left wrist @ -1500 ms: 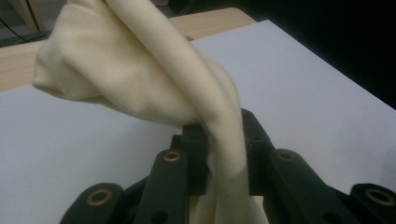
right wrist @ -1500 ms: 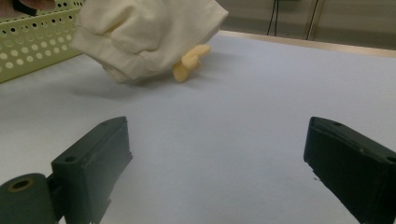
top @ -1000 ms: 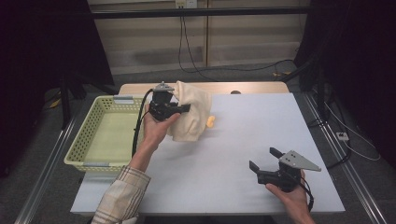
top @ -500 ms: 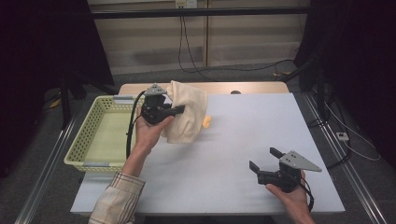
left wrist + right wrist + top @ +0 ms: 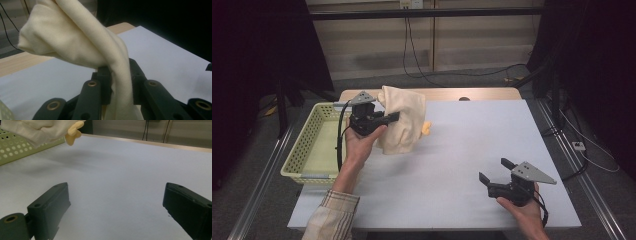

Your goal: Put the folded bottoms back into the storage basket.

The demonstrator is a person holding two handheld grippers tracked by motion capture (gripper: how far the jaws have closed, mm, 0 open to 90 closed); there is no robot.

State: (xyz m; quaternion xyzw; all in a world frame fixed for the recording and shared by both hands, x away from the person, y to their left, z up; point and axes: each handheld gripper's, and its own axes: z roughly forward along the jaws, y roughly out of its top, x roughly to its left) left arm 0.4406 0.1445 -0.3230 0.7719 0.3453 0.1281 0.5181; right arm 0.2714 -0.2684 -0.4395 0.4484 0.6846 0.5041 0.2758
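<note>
Pinching a bunched fold of cream cloth (image 5: 75,42) between its closed jaws, the left gripper (image 5: 384,119) holds the cloth hanging clear of the table (image 5: 462,165), just beside the yellow-green basket (image 5: 307,150). Above and around the jaws the fabric droops in loose folds, so it is likely light, soft and limp, liable to swing and to slide out of a thin pinch; a thick gathered fold near an edge looks the safest hold. A small yellow piece (image 5: 426,128) shows at the cloth's far side; what it is I cannot tell. Well apart, near the table's front edge, the right gripper (image 5: 495,171) rests with jaws wide and nothing between them.
</note>
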